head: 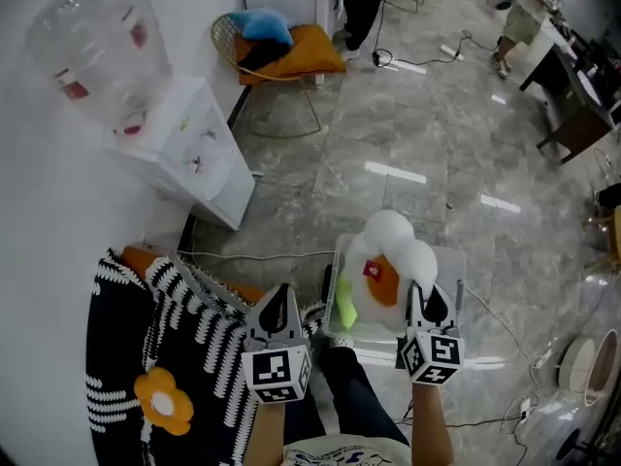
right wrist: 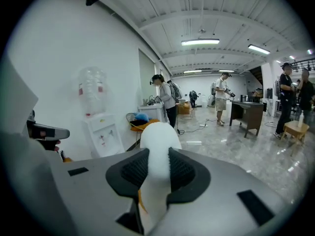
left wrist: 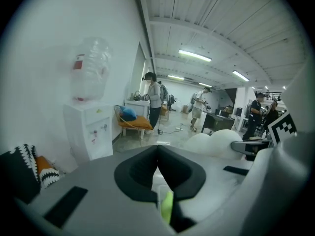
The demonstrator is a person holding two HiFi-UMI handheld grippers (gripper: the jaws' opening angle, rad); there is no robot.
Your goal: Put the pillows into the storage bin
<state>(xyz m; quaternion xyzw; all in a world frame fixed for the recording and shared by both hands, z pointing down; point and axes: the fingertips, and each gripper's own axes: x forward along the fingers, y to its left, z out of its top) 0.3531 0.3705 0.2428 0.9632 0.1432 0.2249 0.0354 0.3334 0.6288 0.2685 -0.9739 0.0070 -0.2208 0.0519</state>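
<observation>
Left gripper [head: 279,299]: jaws together with nothing between them, just left of the storage bin [head: 456,275].
Right gripper [head: 425,299]: narrow, pads clamped on a white lobe of the egg pillow [head: 388,255], at the bin's near right side.
Egg pillow: white with an orange yolk patch. It sits over the bin's opening, its lower part within the clear walls (we cannot tell whether it rests on the bottom).
Green item [head: 344,301]: yellow-green, inside the bin against its left wall, partly under the egg pillow.
Striped cushion [head: 136,338]: black and white with an orange flower, well left of the bin.
Water dispenser [head: 189,149]: white, by the wall, beyond the bin and to its left.
Chair [head: 281,56]: wire-framed, holding orange and blue cushions, far beyond the bin.
</observation>
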